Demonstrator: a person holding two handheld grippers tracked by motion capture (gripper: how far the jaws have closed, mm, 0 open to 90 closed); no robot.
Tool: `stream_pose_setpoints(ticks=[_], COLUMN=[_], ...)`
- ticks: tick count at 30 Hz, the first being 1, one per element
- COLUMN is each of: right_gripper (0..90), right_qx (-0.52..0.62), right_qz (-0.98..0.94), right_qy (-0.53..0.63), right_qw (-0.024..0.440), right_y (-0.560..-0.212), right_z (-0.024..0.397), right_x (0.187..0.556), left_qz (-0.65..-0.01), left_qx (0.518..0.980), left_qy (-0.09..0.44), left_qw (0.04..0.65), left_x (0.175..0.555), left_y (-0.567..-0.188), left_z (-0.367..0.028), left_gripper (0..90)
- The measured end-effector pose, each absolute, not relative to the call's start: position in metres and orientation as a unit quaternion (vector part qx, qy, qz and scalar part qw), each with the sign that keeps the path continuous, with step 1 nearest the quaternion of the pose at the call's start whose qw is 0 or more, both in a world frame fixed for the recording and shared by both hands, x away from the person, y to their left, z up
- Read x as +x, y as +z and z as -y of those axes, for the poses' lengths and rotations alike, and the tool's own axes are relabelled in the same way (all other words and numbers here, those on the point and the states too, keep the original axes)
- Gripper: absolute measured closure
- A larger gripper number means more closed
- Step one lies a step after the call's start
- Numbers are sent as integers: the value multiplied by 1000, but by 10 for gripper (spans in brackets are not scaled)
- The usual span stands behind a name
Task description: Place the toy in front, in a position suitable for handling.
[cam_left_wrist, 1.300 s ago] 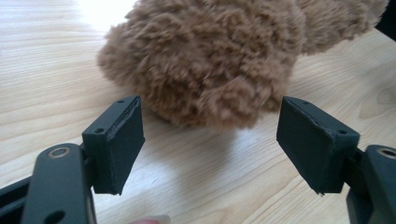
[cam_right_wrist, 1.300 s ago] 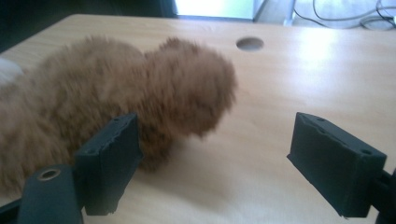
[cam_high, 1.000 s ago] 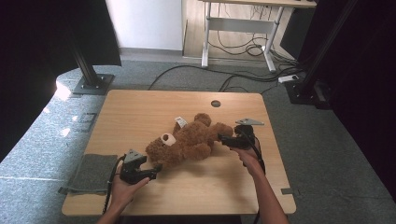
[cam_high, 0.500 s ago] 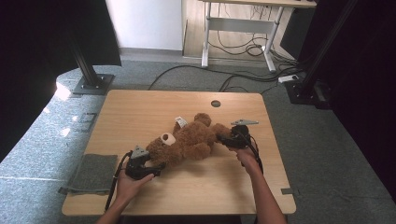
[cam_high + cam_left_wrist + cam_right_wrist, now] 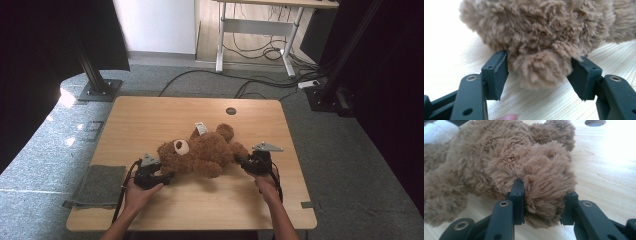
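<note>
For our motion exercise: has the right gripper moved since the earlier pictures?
Yes. In the high view the right gripper has come in leftward and nearer the table's front edge, its jaws closing onto the bear's leg.

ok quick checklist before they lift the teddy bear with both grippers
1. Right gripper clamped on a teddy bear limb: ok, jaws have just closed and pads squeeze the fur.
2. Left gripper clamped: not ok, jaws have been closing around a plush lump but whether the pads press cannot tell.
3. Bear resting flat on the table: ok.
4. White tag free of both grippers: ok.
5. Grey cloth apart from the bear: ok.
</note>
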State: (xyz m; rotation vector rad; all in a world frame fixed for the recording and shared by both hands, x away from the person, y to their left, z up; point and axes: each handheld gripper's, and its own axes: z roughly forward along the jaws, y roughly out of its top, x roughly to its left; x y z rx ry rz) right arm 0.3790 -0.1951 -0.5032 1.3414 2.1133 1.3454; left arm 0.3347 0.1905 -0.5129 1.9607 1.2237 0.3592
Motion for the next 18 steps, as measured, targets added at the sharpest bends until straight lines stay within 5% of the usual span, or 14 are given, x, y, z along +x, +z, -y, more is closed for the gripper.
stream_pose_setpoints(ticks=[18], right_gripper=[636], right_qx=[470], right_qz=[-713], right_qy=[499], right_qw=[149], right_y=[-505], right_z=[201], right_x=[337], left_qz=[-492], left_qx=[758], left_qy=[146], left_qw=[402], left_x=[312], left_y=[-506], left_z=[-205], left_gripper=[347])
